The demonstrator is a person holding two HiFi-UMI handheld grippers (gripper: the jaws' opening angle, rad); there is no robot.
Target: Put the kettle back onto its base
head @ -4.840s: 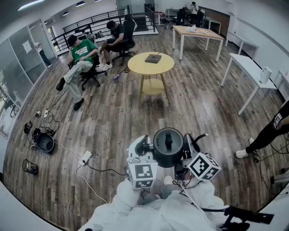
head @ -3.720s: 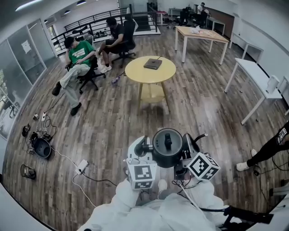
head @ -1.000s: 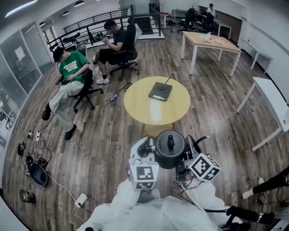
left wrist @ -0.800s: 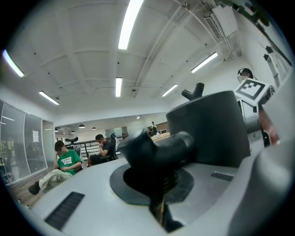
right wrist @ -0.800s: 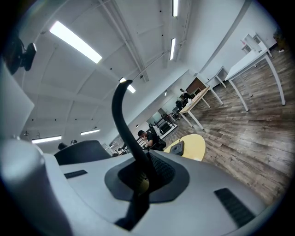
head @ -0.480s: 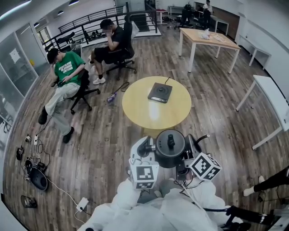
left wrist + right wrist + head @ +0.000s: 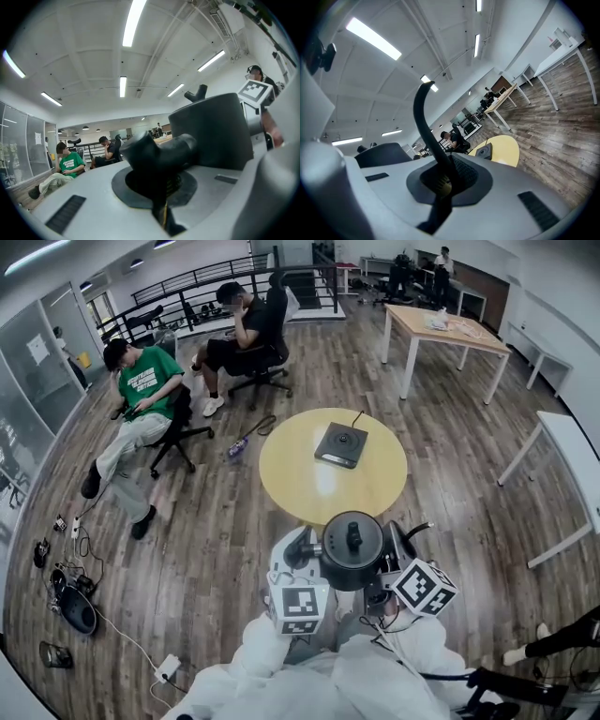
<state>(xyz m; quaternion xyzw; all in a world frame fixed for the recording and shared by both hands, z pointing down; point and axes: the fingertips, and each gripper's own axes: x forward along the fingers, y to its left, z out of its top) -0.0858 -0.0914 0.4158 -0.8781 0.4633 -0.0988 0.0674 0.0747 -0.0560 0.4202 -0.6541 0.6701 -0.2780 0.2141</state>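
While jaws of left gripper [image 7: 302, 549], right gripper [image 7: 394, 546] pinch kettle [image 7: 352, 550], base [image 7: 340, 444] sits on table [image 7: 298, 474].

We see a round yellow bench [image 7: 309, 486] standing on the wood-plank floor [image 7: 216, 521]. The dark square kettle base [image 7: 341, 444] lies directly on it, toward its far side, with a cord [image 7: 356, 416] running to the far edge. On the floor at left lie a white power strip [image 7: 167, 668] and a dark round device [image 7: 77, 607].

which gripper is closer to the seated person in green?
Left. The left gripper grips the kettle's side facing the person in green, who sits far off toward the upper left. The right gripper holds the kettle's opposite side, farther from them.
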